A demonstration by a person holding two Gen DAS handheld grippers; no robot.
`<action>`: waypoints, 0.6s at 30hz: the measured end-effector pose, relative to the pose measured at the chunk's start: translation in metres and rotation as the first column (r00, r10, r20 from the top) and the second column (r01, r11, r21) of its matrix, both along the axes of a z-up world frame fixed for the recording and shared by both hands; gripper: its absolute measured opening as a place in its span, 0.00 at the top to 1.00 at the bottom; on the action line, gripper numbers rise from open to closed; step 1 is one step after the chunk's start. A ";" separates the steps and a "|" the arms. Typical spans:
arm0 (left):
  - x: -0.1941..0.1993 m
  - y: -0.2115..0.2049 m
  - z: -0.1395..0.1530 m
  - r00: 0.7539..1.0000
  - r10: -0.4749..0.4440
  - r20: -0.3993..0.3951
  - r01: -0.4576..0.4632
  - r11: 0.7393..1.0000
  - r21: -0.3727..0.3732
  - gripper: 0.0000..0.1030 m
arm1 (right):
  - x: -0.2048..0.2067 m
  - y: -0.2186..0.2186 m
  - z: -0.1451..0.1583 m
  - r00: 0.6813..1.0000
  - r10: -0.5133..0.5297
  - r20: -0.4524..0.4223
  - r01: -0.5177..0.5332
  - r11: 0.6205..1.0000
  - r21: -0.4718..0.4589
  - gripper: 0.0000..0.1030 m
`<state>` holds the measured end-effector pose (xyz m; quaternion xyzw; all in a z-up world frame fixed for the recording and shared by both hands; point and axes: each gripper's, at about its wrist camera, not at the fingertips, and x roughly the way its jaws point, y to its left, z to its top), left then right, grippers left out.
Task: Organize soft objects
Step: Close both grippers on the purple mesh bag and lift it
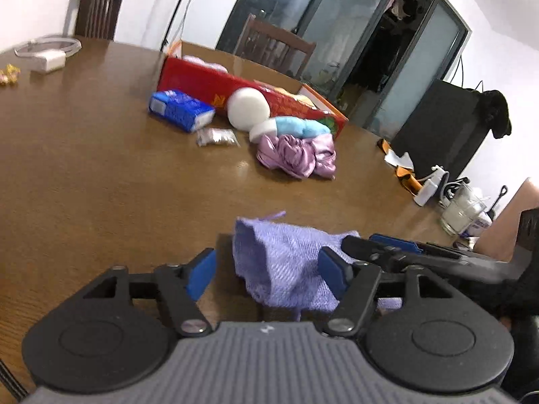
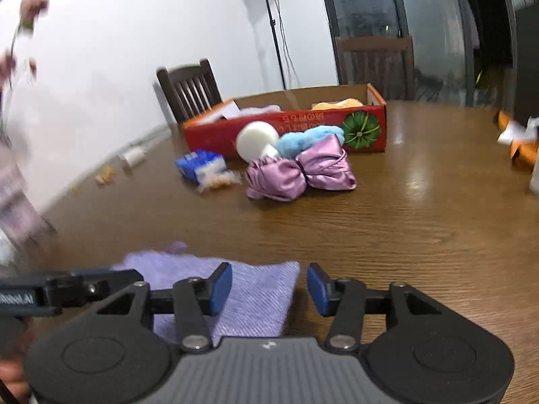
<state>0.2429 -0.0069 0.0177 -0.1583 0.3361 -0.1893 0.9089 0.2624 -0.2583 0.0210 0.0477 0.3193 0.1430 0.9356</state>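
Lilac cloth (image 1: pixel 286 262) on table | both grippers' jaws apart, unclamped | box lettering unreadable

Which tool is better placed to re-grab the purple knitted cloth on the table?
Left, probably. The left tool stands open with the purple knitted cloth bunched between its pads. The right tool is open too, but only the cloth's corner edge lies there.

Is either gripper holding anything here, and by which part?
Nothing is held. The left gripper and right gripper both have open jaws; the purple cloth lies loose on the table at their tips.
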 end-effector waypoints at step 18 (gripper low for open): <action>0.014 -0.006 0.024 0.983 -0.131 0.132 0.132 0.991 0.001 0.91 | 0.001 0.015 0.018 0.994 0.087 0.069 -0.084 0.995 -0.050 0.95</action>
